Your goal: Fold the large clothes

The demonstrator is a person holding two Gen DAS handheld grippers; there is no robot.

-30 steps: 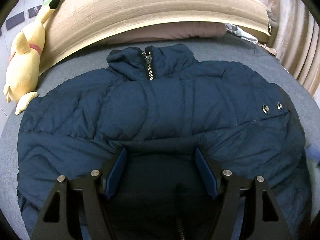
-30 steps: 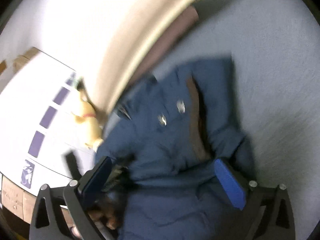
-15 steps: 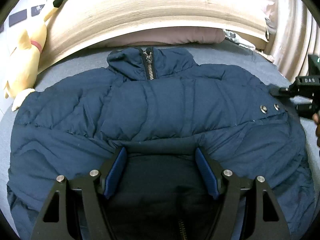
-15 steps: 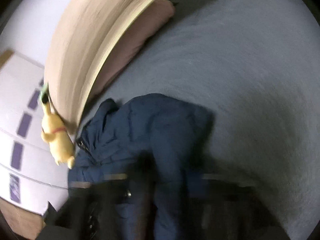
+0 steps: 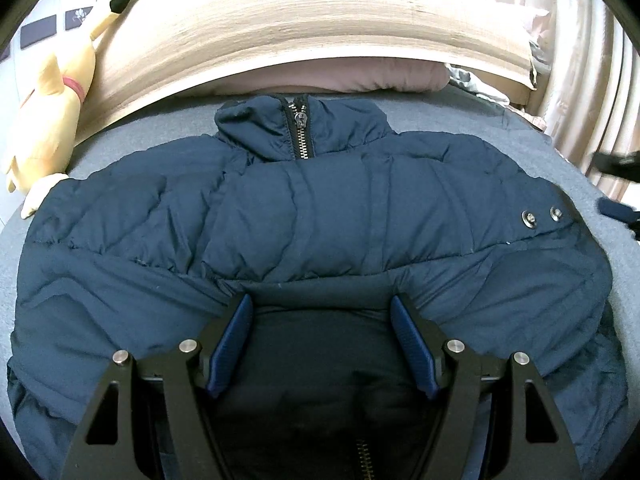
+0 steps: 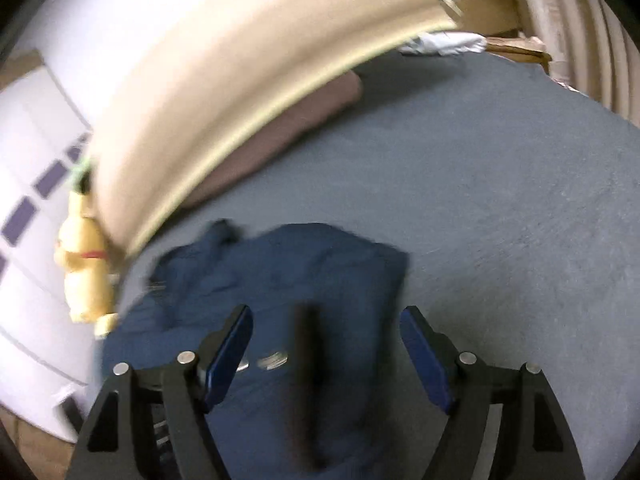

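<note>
**Two tools over a puffy navy jacket on a bed**

The left tool [image 5: 322, 320] points down at the jacket [image 5: 312, 216]. Its blue pads [image 5: 234, 340] stand apart with a folded edge of dark fabric bunched between them; whether they press on it I cannot tell. The right tool [image 6: 326, 344] hovers over the jacket's right side, blurred. Its jaws are opening, and a dark strip, perhaps a cuff or hem, lies under the gap, not pinched.

The jacket lies front up on a grey bed [image 5: 532, 152], collar [image 5: 300, 132] toward the headboard [image 5: 304, 28], zipped to the neck. Both sleeves look folded across the body. Two metal snaps [image 5: 542, 216] show near the right edge. A pink pillow [image 5: 360, 76] sits just beyond the collar, and a yellow plush toy [image 5: 48, 120] leans at the bed's left corner. Curtains [image 5: 580, 80] hang on the right.

The jacket looks soft, thick and springy, light for its bulk, with a smooth shell that may slip. Folds will likely puff open. Best taken at the hem or a seam, where the fabric is thin enough to pinch.
</note>
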